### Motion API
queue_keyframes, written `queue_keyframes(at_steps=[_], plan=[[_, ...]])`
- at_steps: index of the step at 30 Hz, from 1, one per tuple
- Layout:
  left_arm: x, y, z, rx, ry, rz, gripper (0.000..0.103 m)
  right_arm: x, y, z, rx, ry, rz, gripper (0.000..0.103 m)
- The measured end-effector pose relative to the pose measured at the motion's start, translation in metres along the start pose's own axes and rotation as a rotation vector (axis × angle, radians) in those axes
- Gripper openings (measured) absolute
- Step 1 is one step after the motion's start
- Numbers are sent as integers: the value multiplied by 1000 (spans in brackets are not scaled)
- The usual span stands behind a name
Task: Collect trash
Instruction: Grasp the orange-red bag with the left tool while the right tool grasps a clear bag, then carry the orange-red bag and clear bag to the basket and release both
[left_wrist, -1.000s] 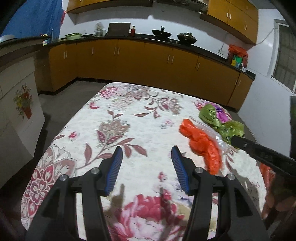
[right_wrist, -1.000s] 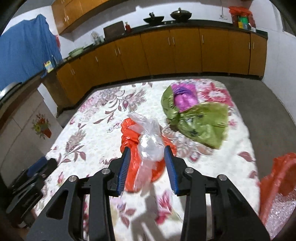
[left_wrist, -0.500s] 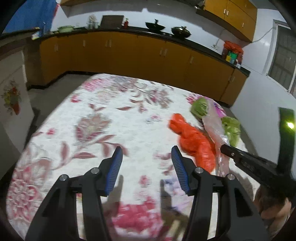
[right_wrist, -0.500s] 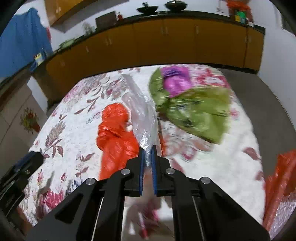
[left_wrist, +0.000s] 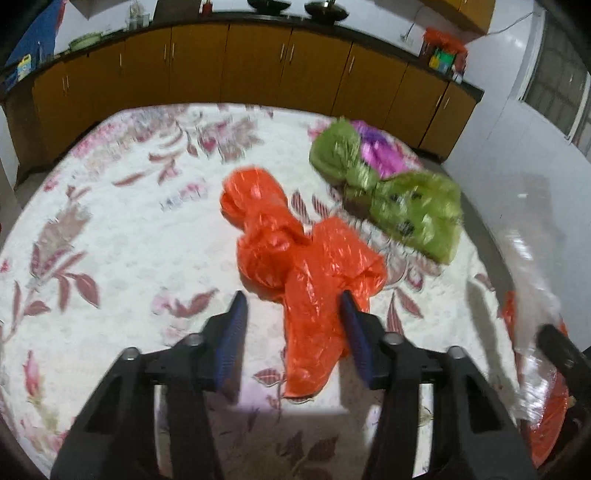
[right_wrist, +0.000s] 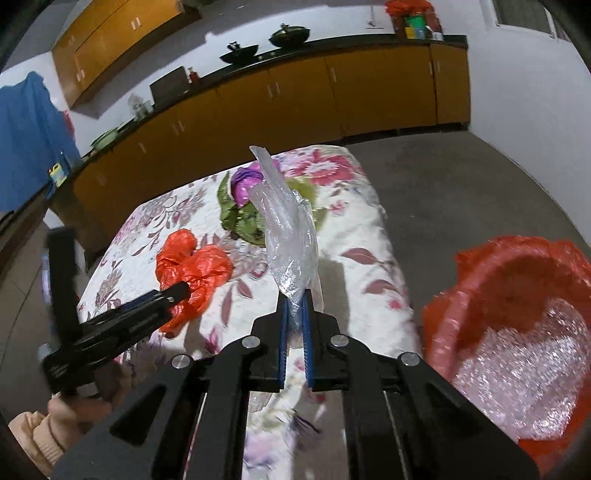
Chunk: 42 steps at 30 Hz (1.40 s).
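On the floral-clothed counter (left_wrist: 122, 229), the orange bag (left_wrist: 295, 266) lies between the left tongs (left_wrist: 293, 325), whose jaws have just been closing around its lower end, the right pad touching it. The right tongs (right_wrist: 294, 314) grip a clear plastic bag (right_wrist: 291, 236), raised. At three o'clock, the red-lined bin (right_wrist: 517, 295) gapes.

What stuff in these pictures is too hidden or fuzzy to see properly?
- Purple bag: right wrist view, partly behind the clear bag; left wrist view, behind the green bag.
- Red-lined bin: right wrist view, cut off by the edge; contents just a shiny blur.
- Orange bag: left wrist view, whether the left gripper touches it is lost in motion blur.
- Counter items: too small.
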<state>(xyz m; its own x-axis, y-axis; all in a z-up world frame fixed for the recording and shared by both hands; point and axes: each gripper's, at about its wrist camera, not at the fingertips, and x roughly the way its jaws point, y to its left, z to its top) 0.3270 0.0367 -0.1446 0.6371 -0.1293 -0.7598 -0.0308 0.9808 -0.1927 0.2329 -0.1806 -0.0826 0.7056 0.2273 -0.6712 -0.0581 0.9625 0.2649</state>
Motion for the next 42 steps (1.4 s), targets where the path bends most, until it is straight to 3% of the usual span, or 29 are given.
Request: queue_keyframes(at_steps=[2, 5, 11, 24, 42], plan=[[2, -3, 1, 8, 8, -29, 18, -5, -4, -3, 9, -3, -3, 8], [-4, -6, 0, 26, -12, -39, 10, -15, -9, -5, 23, -17, -2, 8], [-42, -17, -7, 119, -92, -43, 9, -46, -15, -8, 32, -68, -8, 8], [-126, -62, -26, 233, -177, -186, 9, -117, -34, -21, 57, -172, -69, 8], [-171, -133, -48, 362, -202, -334, 9, -168, -75, -37, 143, -251, -143, 8]])
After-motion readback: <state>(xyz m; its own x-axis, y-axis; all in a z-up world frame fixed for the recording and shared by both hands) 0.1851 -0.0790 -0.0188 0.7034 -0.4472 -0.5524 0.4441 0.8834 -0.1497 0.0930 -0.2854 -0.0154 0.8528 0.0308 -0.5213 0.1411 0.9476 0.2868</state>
